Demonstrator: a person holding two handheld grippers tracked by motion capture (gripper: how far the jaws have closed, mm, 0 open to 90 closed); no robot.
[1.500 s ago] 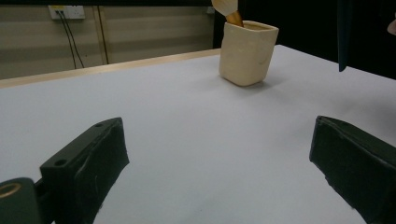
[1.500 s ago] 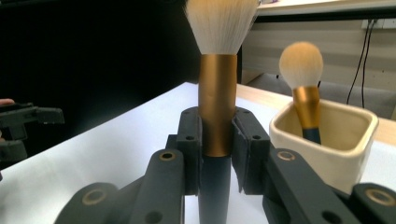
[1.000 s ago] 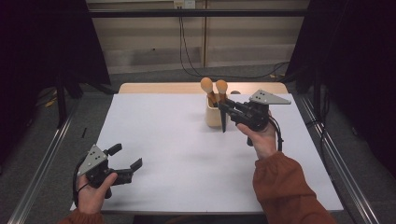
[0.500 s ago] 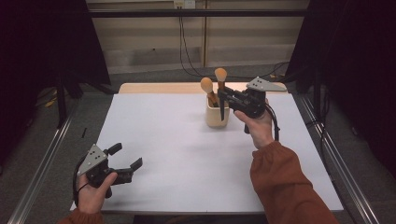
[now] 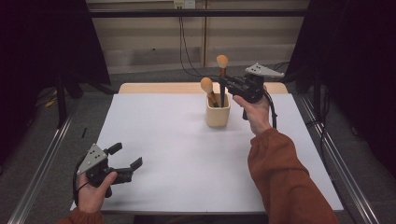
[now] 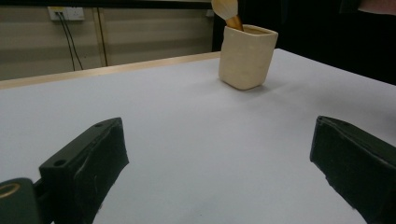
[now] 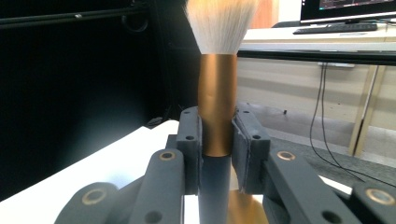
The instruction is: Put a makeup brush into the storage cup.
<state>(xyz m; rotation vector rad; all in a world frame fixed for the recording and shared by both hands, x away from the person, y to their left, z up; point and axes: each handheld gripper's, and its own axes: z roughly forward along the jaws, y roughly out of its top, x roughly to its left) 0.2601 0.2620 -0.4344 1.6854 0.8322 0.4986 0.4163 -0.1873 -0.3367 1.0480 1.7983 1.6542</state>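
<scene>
The makeup brush (image 7: 215, 112) stands upright in the middle of the right gripper view, its copper ferrule pinched between the two pads and its pale bristles fanning out at the top edge. In the high view the same brush (image 5: 222, 74) sits in the upper centre of the frame, its dark handle running down to the mouth of the cream cup (image 5: 218, 111). The right gripper (image 5: 232, 87) has its jaws closed tight on the brush, just right of and above the cup. A second brush (image 5: 208, 88) leans in the cup, head tilted toward the left of the frame.

The cup rests on the far half of a white table top (image 5: 187, 154), matte and smooth, with a strip of pale wood (image 5: 154, 87) showing along its far edge. In the left gripper view the cup (image 6: 246, 57) stands at the upper right. The left gripper (image 5: 125, 163) hovers at the lower left of the high view, jaws spread wide with nothing between them.

Around the table lies grey floor (image 5: 42, 140) with metal rails (image 5: 44, 163) on both sides. Behind it is a light panelled wall (image 5: 154, 46), with black cables (image 5: 183, 42) hanging from a socket at the top, and dark curtains (image 5: 42, 42) at the upper left and right.
</scene>
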